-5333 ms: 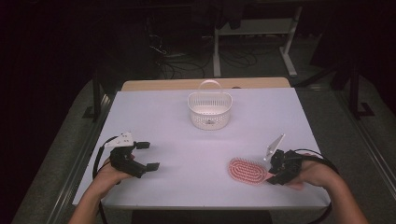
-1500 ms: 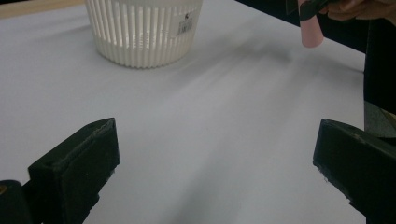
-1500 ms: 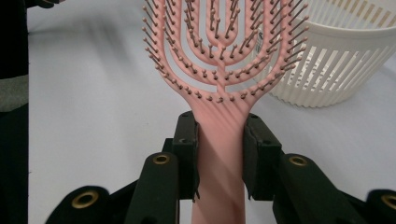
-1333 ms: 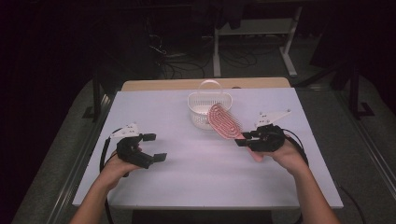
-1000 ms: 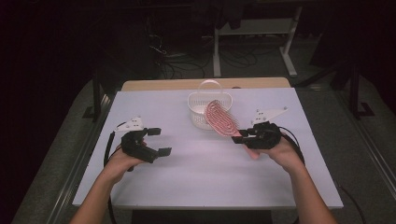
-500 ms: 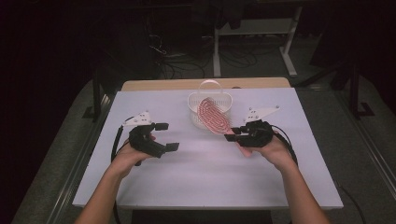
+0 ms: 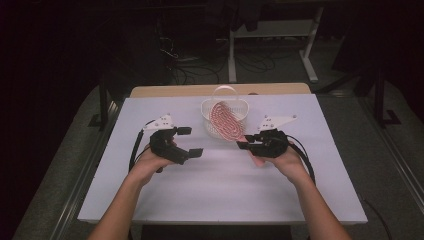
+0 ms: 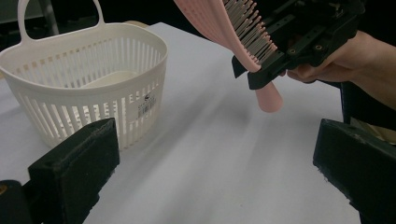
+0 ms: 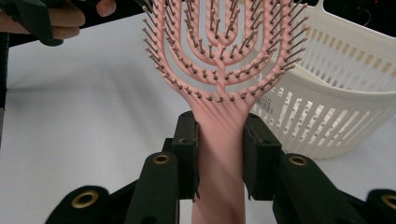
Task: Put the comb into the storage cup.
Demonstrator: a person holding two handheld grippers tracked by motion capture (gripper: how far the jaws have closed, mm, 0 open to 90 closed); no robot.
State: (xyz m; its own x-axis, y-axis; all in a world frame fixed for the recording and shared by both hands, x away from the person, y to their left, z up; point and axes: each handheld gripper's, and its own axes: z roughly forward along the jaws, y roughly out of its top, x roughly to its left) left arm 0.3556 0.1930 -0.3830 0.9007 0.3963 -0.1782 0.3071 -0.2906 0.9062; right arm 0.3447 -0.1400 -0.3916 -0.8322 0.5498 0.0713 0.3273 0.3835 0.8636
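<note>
A white table (image 7: 215, 195) stands in a dark room with cables on the floor. The right gripper (image 9: 219, 140) clamps the pink hairbrush (image 9: 219, 70) by its handle beside the white basket (image 7: 223, 117). The left gripper (image 8: 210, 177) is open, nothing between its jaws.

basket (image 7: 224, 116) at table's (image 7: 210, 200) far middle, hairbrush (image 7: 226, 124) head apparently over its rim, left tool (image 7: 191, 142) well left

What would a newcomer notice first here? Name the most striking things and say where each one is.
The pink hairbrush stands out most: the right gripper clamps its handle and holds it tilted, head raised over the white slatted basket at the far middle of the white table. The left gripper, jaws wide open and empty, hovers over the table left of the basket.
</note>
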